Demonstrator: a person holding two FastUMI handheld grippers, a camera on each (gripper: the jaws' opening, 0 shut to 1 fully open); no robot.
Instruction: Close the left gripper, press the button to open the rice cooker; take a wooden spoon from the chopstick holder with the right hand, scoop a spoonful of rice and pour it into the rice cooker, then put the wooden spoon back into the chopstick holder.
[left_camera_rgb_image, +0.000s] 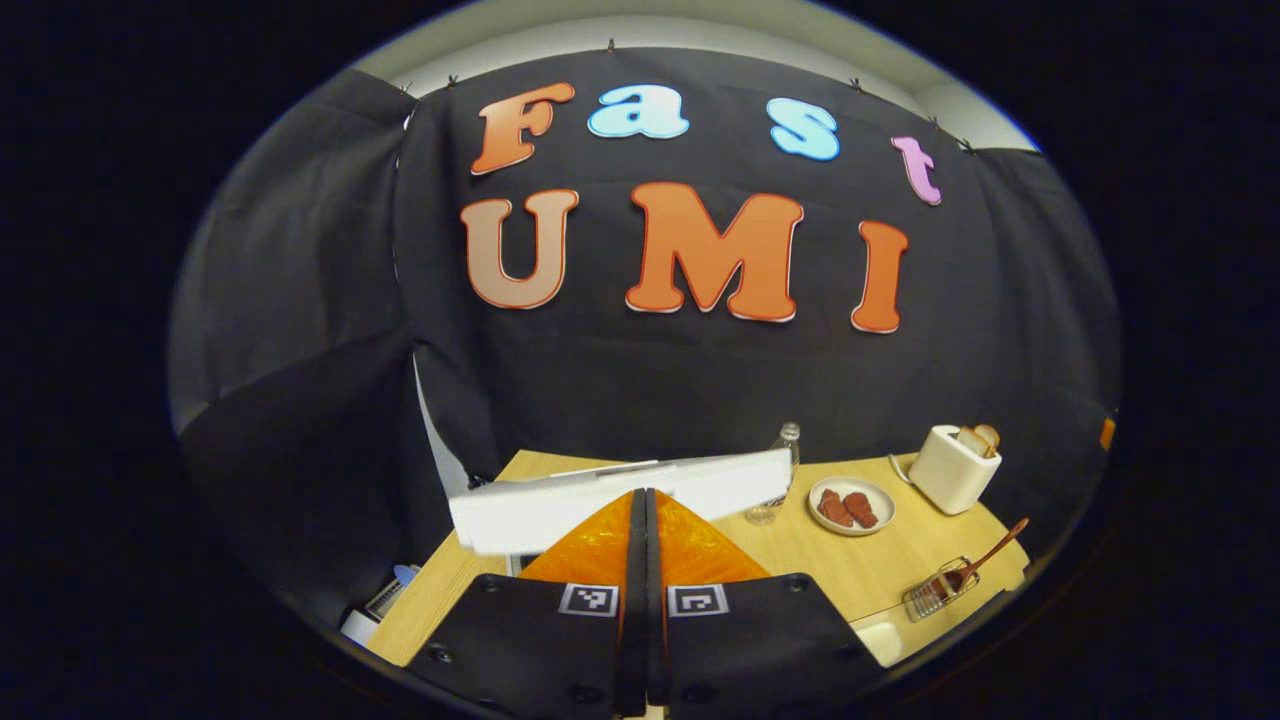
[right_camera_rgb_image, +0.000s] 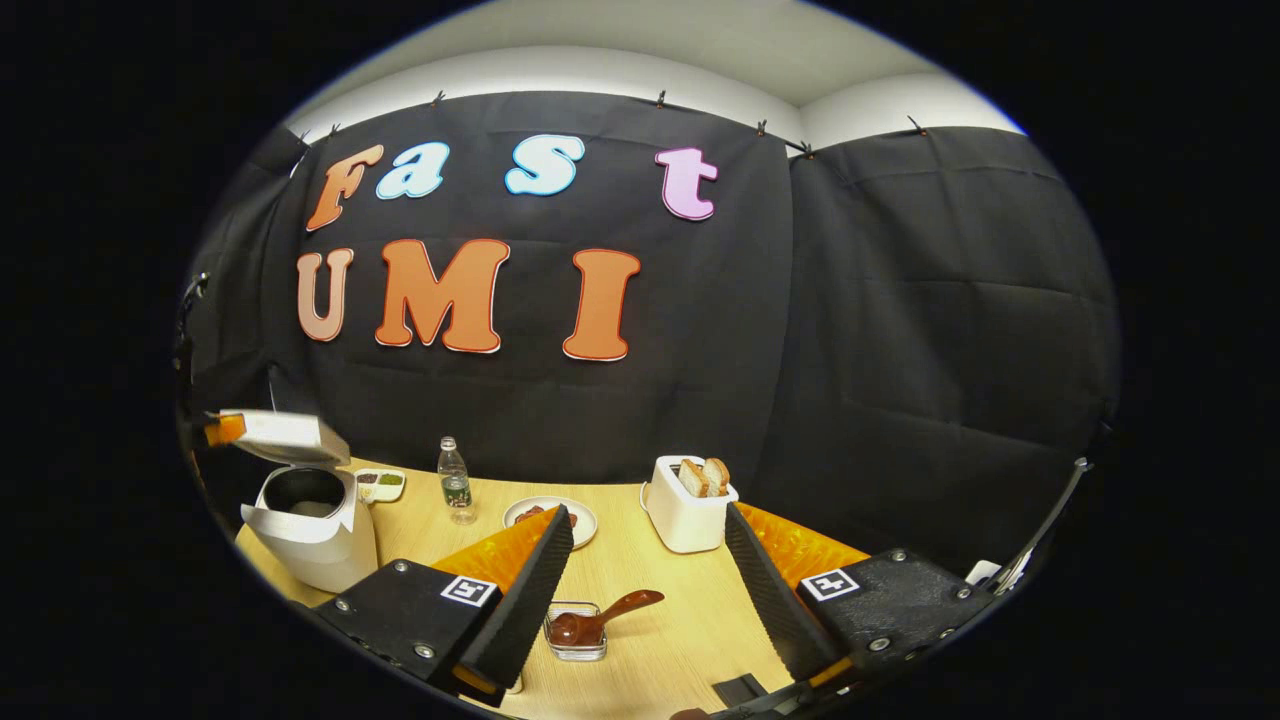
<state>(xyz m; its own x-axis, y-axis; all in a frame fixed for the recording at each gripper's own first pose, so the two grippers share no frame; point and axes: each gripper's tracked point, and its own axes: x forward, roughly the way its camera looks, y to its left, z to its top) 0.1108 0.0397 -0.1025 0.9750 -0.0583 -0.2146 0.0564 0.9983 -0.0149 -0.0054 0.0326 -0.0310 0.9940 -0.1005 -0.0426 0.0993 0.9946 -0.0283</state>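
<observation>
The white rice cooker (right_camera_rgb_image: 310, 530) stands at the table's left with its lid (right_camera_rgb_image: 280, 435) raised and the dark pot showing. In the left gripper view that lid (left_camera_rgb_image: 620, 500) lies straight across, just beyond my left gripper (left_camera_rgb_image: 645, 492), whose fingers are pressed together with nothing between them. A brown wooden spoon (right_camera_rgb_image: 600, 620) rests in a small clear holder (right_camera_rgb_image: 575, 635), bowl down and handle leaning right. My right gripper (right_camera_rgb_image: 650, 560) hangs open above the table, just behind the spoon, holding nothing. The spoon (left_camera_rgb_image: 975, 565) and holder (left_camera_rgb_image: 935, 595) also show at the table's right in the left gripper view.
A white toaster (right_camera_rgb_image: 690, 500) with bread slices stands mid-table at the back. Left of it sit a plate (right_camera_rgb_image: 585, 520) with brown food, a water bottle (right_camera_rgb_image: 455, 480) and a small divided dish (right_camera_rgb_image: 380, 485). The wooden table (right_camera_rgb_image: 660, 650) ends close in front of the holder.
</observation>
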